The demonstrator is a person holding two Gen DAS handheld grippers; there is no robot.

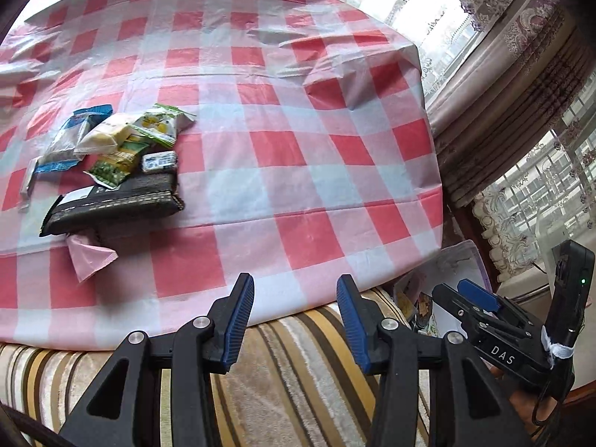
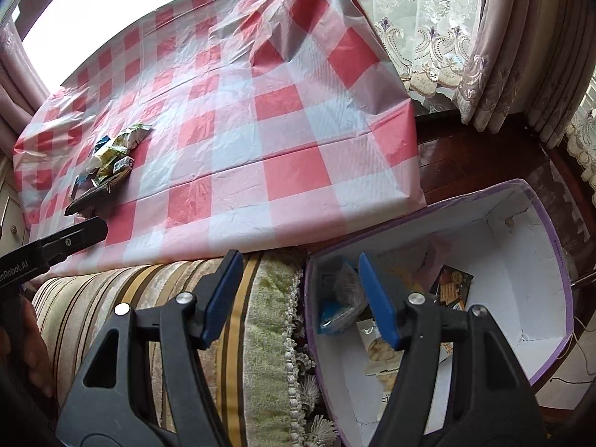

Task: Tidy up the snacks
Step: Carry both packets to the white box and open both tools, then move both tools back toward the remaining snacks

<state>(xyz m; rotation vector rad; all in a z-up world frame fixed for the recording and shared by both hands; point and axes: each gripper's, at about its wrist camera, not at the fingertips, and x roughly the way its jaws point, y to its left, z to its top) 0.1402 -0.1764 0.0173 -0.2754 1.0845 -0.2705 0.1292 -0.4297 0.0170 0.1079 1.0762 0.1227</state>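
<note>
A pile of snack packets point(image 1: 111, 149) lies on the red-and-white checked tablecloth point(image 1: 298, 149). It includes a large black packet point(image 1: 111, 201), green ones and a pink packet point(image 1: 89, 257). My left gripper point(image 1: 296, 283) is open and empty, over the table's near edge and to the right of the pile. My right gripper point(image 2: 301, 260) is also open and empty, above the edge of a purple-rimmed white box point(image 2: 540, 253). The box holds a blue packet point(image 2: 335, 309), a white cracker packet point(image 2: 380, 350) and a dark one point(image 2: 452, 287). The same pile point(image 2: 111, 156) shows far left in the right wrist view.
A striped cushioned seat point(image 2: 149, 298) runs along the table's near side, with the box beside it on the right. Curtains point(image 1: 521, 74) and a window stand behind. My right gripper point(image 1: 462, 294) appears low right in the left wrist view, and a left gripper finger point(image 2: 85, 232) at far left in the right wrist view.
</note>
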